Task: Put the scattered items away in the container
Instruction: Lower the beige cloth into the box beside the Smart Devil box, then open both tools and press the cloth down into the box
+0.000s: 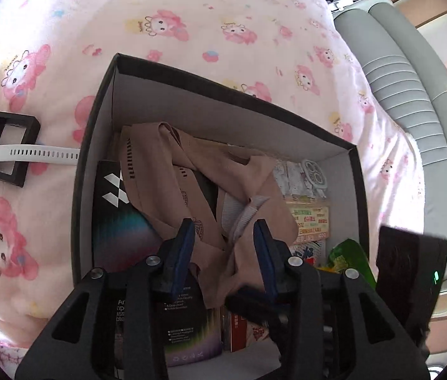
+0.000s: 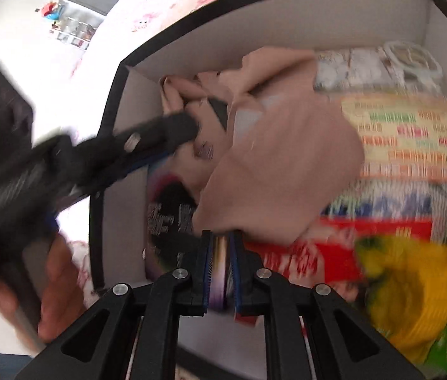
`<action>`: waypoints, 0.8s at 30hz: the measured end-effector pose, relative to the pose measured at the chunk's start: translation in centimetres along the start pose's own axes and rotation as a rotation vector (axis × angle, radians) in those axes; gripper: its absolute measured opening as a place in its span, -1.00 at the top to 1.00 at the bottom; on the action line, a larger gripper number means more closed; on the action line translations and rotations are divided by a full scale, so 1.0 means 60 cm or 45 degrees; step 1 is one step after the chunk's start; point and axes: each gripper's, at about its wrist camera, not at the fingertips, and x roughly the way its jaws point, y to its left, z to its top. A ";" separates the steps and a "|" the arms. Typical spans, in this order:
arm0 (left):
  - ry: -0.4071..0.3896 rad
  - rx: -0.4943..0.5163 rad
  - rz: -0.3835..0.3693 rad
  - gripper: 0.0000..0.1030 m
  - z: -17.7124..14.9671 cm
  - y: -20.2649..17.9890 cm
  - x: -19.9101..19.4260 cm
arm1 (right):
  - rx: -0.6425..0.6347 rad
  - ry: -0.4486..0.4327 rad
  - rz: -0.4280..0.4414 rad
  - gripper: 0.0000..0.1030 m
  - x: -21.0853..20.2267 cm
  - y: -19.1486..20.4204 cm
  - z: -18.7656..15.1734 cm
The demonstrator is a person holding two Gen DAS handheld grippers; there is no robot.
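Note:
A black cardboard box (image 1: 96,101) with grey inner walls sits on a pink cartoon-print blanket. Inside lie a beige cloth (image 1: 191,171), a black packet with a colour gradient (image 1: 122,221), printed packets (image 1: 310,218), a green and yellow bag (image 1: 350,253) and a white round item (image 1: 315,172). My left gripper (image 1: 223,243) is open just above the cloth, holding nothing. My right gripper (image 2: 220,262) hovers inside the box (image 2: 106,145) with jaws close together over the packet's edge; the view is blurred. The left gripper also shows in the right wrist view (image 2: 185,129). A white-strapped smartwatch (image 1: 24,153) lies outside the box.
A black rectangular frame (image 1: 11,145) lies under the watch on the blanket (image 1: 191,15), left of the box. A grey padded bed edge (image 1: 413,95) runs along the right. A person's hand (image 2: 52,285) holds the left gripper.

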 end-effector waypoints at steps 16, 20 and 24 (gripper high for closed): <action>0.248 0.228 -0.284 0.12 -0.017 -0.069 0.031 | 0.067 -0.322 -0.078 0.83 -0.153 -0.048 -0.002; 0.276 0.248 -0.149 0.11 -0.026 -0.069 0.048 | 0.058 -0.318 -0.114 0.83 -0.154 -0.035 -0.017; 0.215 0.242 0.060 0.11 -0.022 -0.057 0.052 | 0.072 -0.299 -0.093 0.83 -0.152 -0.038 -0.027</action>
